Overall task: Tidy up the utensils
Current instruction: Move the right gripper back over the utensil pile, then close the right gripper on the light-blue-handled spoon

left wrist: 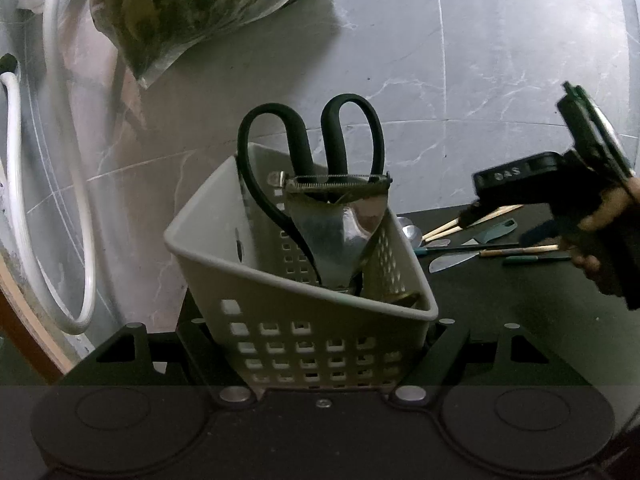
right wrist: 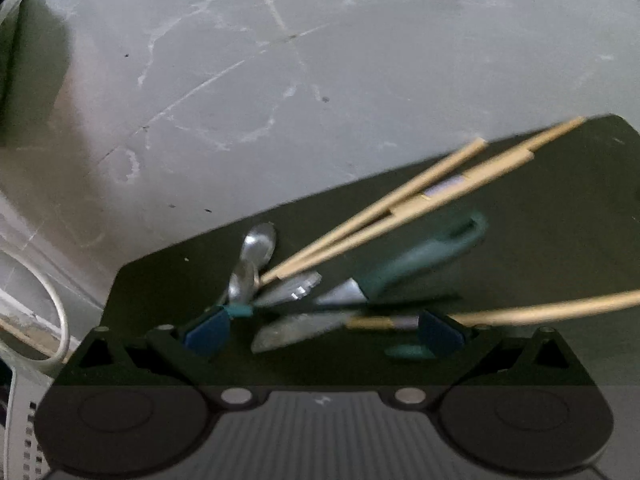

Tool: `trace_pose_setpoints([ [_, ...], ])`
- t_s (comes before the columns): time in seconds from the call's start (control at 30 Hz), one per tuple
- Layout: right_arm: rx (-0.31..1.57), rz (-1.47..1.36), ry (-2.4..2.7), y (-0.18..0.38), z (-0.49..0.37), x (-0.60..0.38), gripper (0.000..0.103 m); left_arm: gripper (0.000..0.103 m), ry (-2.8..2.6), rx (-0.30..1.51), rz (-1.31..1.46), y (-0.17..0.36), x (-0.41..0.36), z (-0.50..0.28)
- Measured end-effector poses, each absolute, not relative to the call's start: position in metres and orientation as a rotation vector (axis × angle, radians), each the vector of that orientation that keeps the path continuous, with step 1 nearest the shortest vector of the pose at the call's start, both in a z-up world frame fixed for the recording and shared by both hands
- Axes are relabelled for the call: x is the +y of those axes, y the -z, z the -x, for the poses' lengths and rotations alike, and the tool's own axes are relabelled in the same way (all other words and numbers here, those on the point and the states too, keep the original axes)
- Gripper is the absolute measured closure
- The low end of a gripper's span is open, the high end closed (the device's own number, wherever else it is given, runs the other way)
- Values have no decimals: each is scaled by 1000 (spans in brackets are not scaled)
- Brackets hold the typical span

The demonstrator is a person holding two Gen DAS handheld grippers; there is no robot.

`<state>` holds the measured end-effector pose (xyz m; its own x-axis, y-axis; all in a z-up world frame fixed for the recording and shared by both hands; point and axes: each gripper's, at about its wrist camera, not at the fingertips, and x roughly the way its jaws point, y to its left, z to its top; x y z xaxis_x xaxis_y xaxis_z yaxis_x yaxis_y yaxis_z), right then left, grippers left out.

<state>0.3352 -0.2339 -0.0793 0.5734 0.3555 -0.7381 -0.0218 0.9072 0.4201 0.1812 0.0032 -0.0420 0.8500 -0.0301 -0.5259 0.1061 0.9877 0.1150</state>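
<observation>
A white perforated basket [left wrist: 304, 280] stands tilted between the fingers of my left gripper [left wrist: 320, 344], which is shut on its lower sides. Black-handled scissors [left wrist: 340, 136] and a metal peeler [left wrist: 340, 216] stick up out of it. In the right wrist view my right gripper [right wrist: 324, 334] is open, its blue pads [right wrist: 208, 332] low over a pile of utensils on a black mat [right wrist: 560, 220]: wooden chopsticks [right wrist: 400, 208], spoons [right wrist: 260, 244], a teal-handled knife [right wrist: 424, 256] and a flat metal blade [right wrist: 296, 330]. Nothing is gripped. A hand holds the right gripper [left wrist: 580, 200] at the right of the left wrist view.
A white hose [left wrist: 52, 160] loops down the grey marble wall on the left. A plastic bag of greens [left wrist: 180, 8] lies behind the basket. The hose [right wrist: 60, 320] also shows left of the mat. One long chopstick [right wrist: 540, 308] lies across the mat's right side.
</observation>
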Motion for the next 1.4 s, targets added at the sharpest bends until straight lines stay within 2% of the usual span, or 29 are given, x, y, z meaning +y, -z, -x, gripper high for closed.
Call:
trace_pose_setpoints([
  [0.43,868,-160,-442,85,-395,-182,1,24,70,559,-147,41,3,-182],
  [0.6,851,-120,-461,87,-397,-179,16,24,70,560,-148,40,3,-183],
  [0.67,850,-125,-482,89,-396,-179,28,24,70,560,-148,40,3,-183],
  [0.8,851,-101,-518,92,-394,-175,44,24,70,560,-148,40,3,-183],
  [0.9,861,-85,-525,96,-392,-170,63,24,70,560,-148,40,3,-183],
  [0.97,865,-91,-529,98,-392,-169,79,24,70,560,-148,40,3,-183],
  [1.07,869,-102,-533,97,-388,-169,91,24,70,560,-148,40,3,-183],
  [1.4,799,-184,-531,84,-377,-177,100,24,70,560,-148,40,3,-183],
])
